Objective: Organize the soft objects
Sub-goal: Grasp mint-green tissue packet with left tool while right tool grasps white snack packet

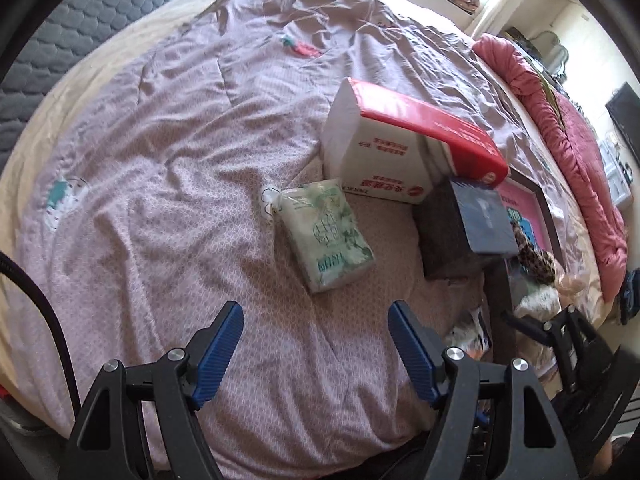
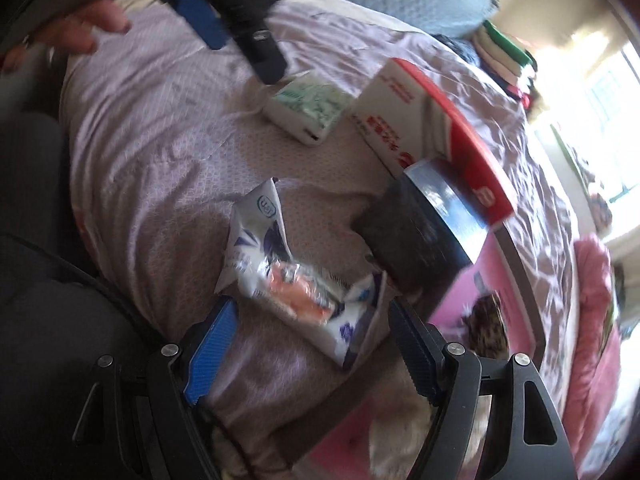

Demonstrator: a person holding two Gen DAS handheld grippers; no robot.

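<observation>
Left gripper [image 1: 316, 322]: jaws wide apart, nothing between them, positioned at the lower centre of the left wrist view above the mauve patterned quilt [image 1: 160, 168]. Just above it in the frame lies a green-printed tissue pack [image 1: 326, 236], flat on the quilt. A larger red-and-white tissue pack [image 1: 400, 140] sits at centre right, its red edge resting on a dark box [image 1: 468, 232]. A pink-lined storage box [image 1: 532, 216] holds a leopard-print soft item [image 1: 534, 252] at the right edge.

Right gripper [image 2: 310, 322]: jaws wide apart, holding nothing. A crumpled white, purple and orange packet [image 2: 288, 264] lies on the quilt at the frame's centre, its lower end reaching between the fingertips, pads not pressing it. A person's hand [image 2: 80, 28] appears at upper left.
</observation>
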